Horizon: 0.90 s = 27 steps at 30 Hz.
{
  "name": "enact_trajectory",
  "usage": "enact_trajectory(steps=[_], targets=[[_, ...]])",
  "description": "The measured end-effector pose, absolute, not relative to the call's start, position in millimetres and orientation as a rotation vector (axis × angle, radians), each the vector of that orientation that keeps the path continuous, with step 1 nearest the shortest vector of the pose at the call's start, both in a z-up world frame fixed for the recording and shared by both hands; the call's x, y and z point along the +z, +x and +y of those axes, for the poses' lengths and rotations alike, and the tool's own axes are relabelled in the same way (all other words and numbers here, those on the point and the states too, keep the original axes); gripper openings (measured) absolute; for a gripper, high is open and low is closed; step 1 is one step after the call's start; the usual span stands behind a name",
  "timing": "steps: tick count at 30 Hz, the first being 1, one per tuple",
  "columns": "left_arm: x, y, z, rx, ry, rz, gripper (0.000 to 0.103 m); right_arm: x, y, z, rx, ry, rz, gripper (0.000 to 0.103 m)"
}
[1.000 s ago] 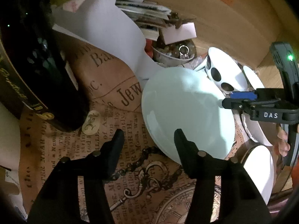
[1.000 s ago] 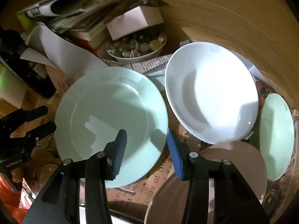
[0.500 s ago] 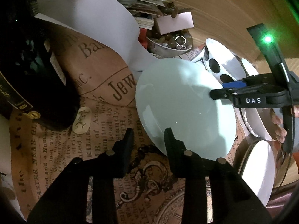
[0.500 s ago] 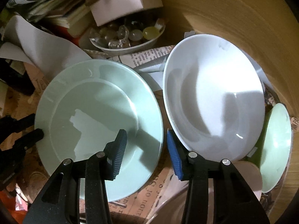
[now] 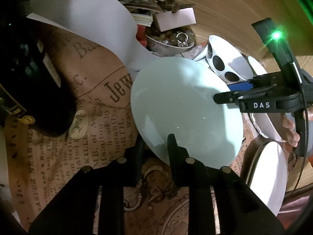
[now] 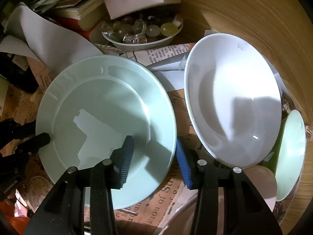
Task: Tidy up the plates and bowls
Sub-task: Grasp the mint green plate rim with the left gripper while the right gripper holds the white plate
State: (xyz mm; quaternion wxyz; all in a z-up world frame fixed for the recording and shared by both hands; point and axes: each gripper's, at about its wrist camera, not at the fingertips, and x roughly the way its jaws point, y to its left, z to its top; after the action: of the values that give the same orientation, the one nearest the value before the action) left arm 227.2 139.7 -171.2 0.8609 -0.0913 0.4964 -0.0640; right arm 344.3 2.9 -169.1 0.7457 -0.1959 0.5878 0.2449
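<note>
Plates and bowls not yet stacked; sorting barely begun. Pale green plate lies at table centre. Left gripper has just been closing, now pinched on its 7 o'clock rim. Right gripper straddles opposite rim, blue pads narrowing, contact uncertain. White bowl at 3 o'clock. Right view alone shows small green dish; left view alone shows spotted plate.

White letters "DAS" are read on the black right gripper; "Jew" is printed on the brown newsprint-patterned table covering.
</note>
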Motion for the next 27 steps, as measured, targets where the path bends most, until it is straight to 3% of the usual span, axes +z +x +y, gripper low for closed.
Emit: enact_trajectory(steps=[4, 19, 27], targets=[[-170.6, 220.8, 149.6, -0.102, -0.189, 1.038, 0.023, -164.9, 337.8, 0.8, 0.573, -0.390, 1.295, 0.031], [-171.7, 221.4, 151.1, -0.117, -0.193, 1.035, 0.023, -178.3, 341.9, 25.5, 0.572, -0.472, 1.303, 0.033], [-159.5, 210.8, 143.7, -0.069, -0.124, 0.985, 0.023, -165.0, 329.7, 8.6, 0.562, -0.436, 1.252, 0.024]])
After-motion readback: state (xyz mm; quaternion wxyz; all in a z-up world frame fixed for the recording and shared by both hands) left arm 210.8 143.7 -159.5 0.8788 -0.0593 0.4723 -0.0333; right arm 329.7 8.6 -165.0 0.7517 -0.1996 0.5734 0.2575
